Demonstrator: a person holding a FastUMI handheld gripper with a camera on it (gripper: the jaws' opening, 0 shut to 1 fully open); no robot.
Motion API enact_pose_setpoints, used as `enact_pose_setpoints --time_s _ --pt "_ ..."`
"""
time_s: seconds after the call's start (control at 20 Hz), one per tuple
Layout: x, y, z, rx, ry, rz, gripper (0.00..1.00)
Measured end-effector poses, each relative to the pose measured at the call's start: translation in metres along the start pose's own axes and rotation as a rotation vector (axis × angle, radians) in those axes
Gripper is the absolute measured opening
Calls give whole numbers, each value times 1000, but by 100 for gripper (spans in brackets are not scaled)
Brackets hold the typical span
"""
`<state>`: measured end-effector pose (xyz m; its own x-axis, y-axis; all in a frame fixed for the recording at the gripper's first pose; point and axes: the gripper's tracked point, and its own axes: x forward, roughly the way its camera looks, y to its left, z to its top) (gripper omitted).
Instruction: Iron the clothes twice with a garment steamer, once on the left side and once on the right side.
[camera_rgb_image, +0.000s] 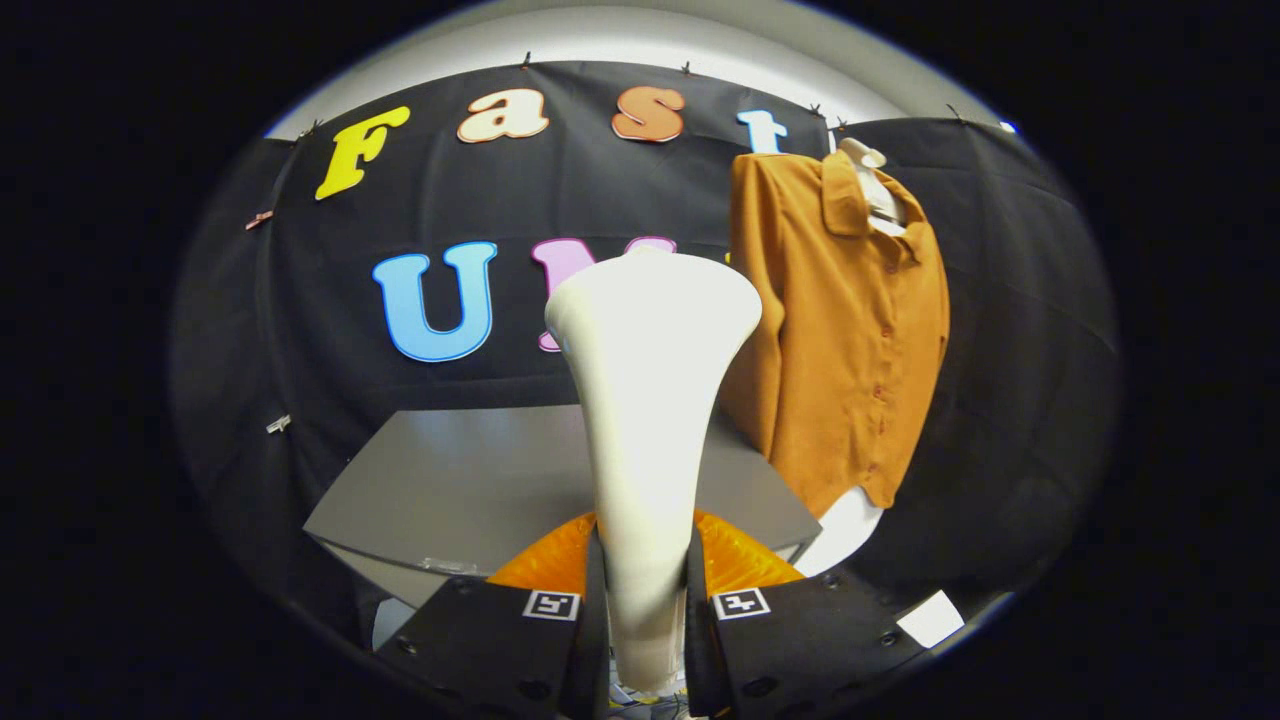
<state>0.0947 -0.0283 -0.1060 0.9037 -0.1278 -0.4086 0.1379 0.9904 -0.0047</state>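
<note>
Gripper view: the gripper (645, 600) clamps the slim handle of a white garment steamer (650, 400) between both fingers (500, 640), the steamer's long axis running straight ahead and its flared head rising beyond the fingertips. An orange shirt (850, 330) hangs upright on a hanger against the booth wall, beyond and to the right of the steamer head and apart from it, past the far right corner of the grey tabletop (450, 480). Judged from this layout, the coming move turns on swinging the head rightward and forward until it faces the shirt front, which hangs vertically.
</note>
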Motion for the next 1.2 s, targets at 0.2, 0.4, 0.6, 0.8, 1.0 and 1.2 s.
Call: enact_pose_setpoints --time_s 0.2,0.4,0.6,0.8,1.0,1.2 --pt "-22 -40 -5 39 -22 -70 33" --pt "-21 -75 2 90 -41 -91 33" --pt "-3 -117 22 76 -73 -88 33" --pt "30 -151 48 99 -107 -57 33" --pt "62 -179 72 113 -136 -11 33" --pt "91 -195 86 128 -144 40 33"
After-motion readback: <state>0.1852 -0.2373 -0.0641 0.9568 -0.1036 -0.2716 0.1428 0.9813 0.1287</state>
